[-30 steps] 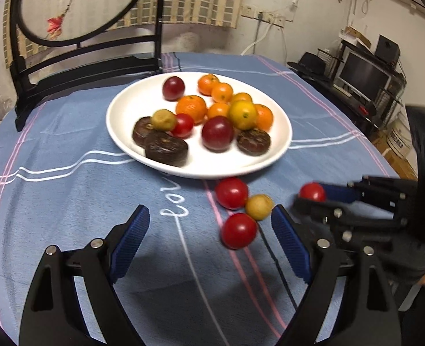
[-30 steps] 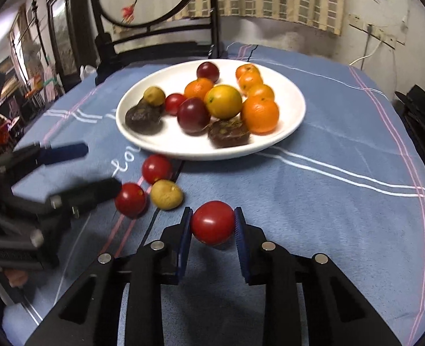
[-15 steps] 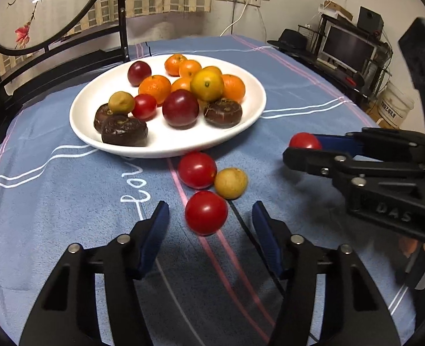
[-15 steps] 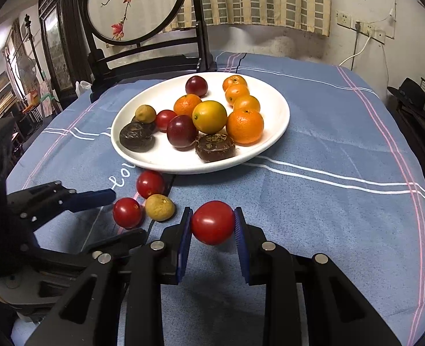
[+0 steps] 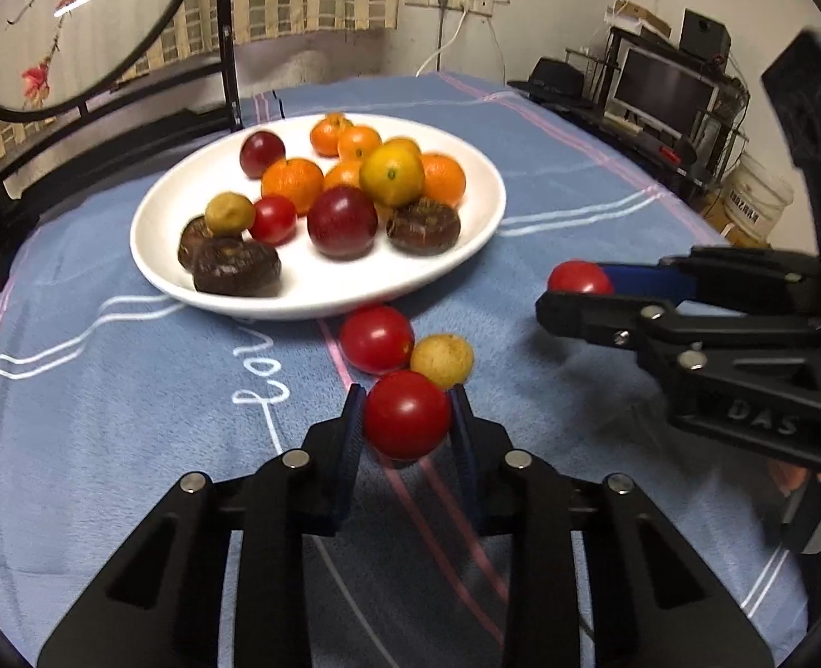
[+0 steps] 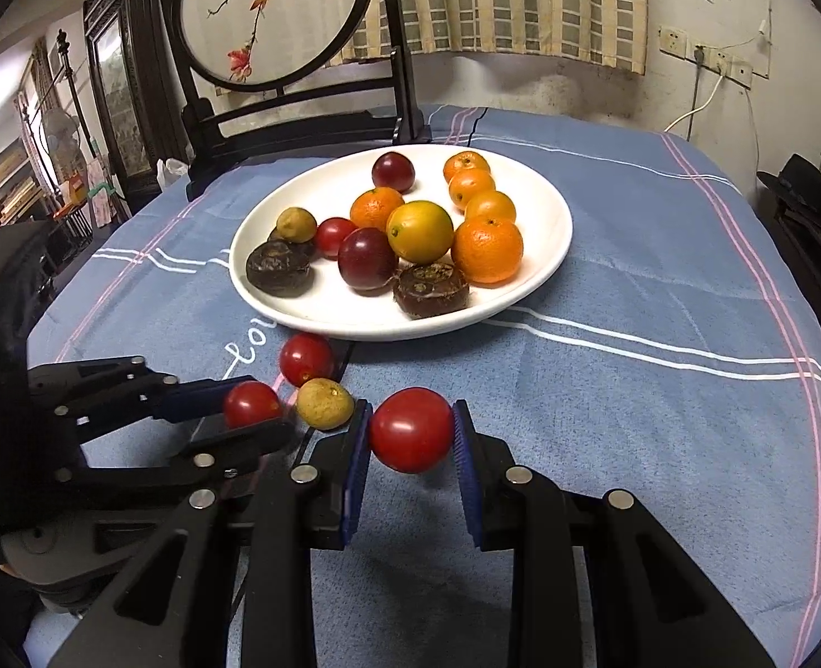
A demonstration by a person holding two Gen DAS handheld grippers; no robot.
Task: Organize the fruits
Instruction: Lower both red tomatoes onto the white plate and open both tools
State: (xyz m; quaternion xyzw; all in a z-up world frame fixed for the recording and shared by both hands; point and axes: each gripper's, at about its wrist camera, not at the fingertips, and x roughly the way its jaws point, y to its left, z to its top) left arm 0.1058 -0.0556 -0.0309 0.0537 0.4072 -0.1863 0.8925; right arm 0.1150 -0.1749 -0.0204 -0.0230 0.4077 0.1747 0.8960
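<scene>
A white plate (image 5: 466,256) (image 6: 550,256) on the blue cloth holds several oranges, dark plums, brown fruits and a small red tomato. In front of it lie a red tomato (image 5: 377,338) (image 6: 306,359) and a small yellowish fruit (image 5: 442,360) (image 6: 324,402). My left gripper (image 5: 407,417) (image 6: 252,409) is shut on a red tomato (image 5: 406,422) (image 6: 250,403) on the cloth, beside those two. To the right, my right gripper (image 6: 410,430) (image 5: 577,286) is shut on another red tomato (image 6: 410,430) (image 5: 578,278), held just above the cloth.
A dark wooden chair (image 6: 299,122) with a round painted panel stands behind the table. A monitor and shelves (image 5: 666,94) stand at the right, beyond the table's edge. The blue cloth (image 6: 661,389) is bare to the right of the plate.
My left gripper has closed from wide open onto the nearest red tomato on the cloth, shifting to centre on it. The right gripper has kept still with its tomato.
</scene>
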